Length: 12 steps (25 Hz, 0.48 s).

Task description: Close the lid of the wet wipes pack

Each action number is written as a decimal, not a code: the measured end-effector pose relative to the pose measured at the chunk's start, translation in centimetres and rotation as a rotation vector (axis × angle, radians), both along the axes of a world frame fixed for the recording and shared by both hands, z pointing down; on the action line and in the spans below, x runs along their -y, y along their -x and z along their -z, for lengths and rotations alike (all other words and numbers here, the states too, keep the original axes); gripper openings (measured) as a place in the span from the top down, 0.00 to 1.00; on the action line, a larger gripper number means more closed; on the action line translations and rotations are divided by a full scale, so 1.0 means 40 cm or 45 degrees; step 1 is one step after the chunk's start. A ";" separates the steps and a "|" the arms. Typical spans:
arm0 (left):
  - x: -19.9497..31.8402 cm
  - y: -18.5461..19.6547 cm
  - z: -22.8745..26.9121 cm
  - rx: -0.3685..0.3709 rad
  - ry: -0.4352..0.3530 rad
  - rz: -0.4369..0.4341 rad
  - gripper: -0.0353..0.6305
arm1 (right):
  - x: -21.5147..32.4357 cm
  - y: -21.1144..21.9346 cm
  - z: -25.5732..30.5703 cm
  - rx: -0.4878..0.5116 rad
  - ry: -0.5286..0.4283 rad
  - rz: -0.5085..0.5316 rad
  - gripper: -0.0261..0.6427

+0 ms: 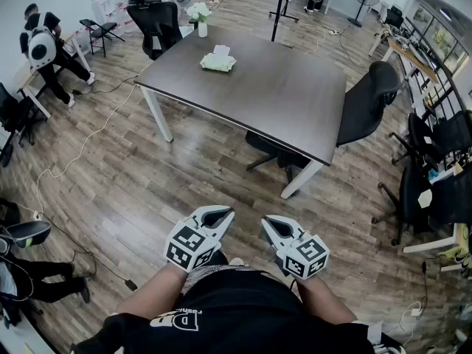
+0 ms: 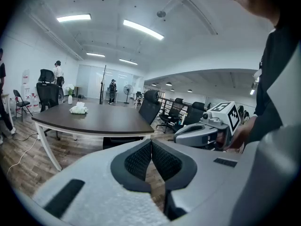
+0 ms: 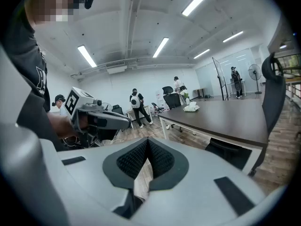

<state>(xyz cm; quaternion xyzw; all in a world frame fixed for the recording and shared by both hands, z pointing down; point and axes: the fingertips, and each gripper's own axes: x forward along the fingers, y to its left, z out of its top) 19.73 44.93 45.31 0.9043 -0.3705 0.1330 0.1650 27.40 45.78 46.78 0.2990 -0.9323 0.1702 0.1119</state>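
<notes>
The wet wipes pack [image 1: 218,62] is a pale green packet with its white lid flap standing up, lying near the far edge of the dark table [image 1: 280,102]. It shows small in the left gripper view [image 2: 78,109] and in the right gripper view [image 3: 191,108]. My left gripper [image 1: 219,216] and right gripper [image 1: 271,225] are held close to my body over the wooden floor, well short of the table. Both are shut with nothing between the jaws. In its own view the left gripper [image 2: 151,142] has its pads touching, and so does the right gripper [image 3: 148,142].
A white vase with flowers [image 1: 200,18] stands behind the pack. Black office chairs [image 1: 367,103] sit at the table's right side and another [image 1: 156,22] at its far end. People are at desks on the left [image 1: 44,43]. Cables run over the floor [image 1: 88,135].
</notes>
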 end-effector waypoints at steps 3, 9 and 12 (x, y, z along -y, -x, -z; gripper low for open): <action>-0.002 -0.004 0.000 0.000 0.001 0.002 0.92 | -0.004 -0.005 -0.002 -0.003 0.003 0.002 0.95; 0.000 -0.010 -0.001 0.003 -0.003 0.006 0.92 | -0.002 -0.012 -0.001 0.004 0.000 0.006 0.95; 0.002 -0.015 0.004 0.001 -0.005 0.007 0.92 | 0.000 -0.015 0.003 0.008 -0.001 0.003 0.95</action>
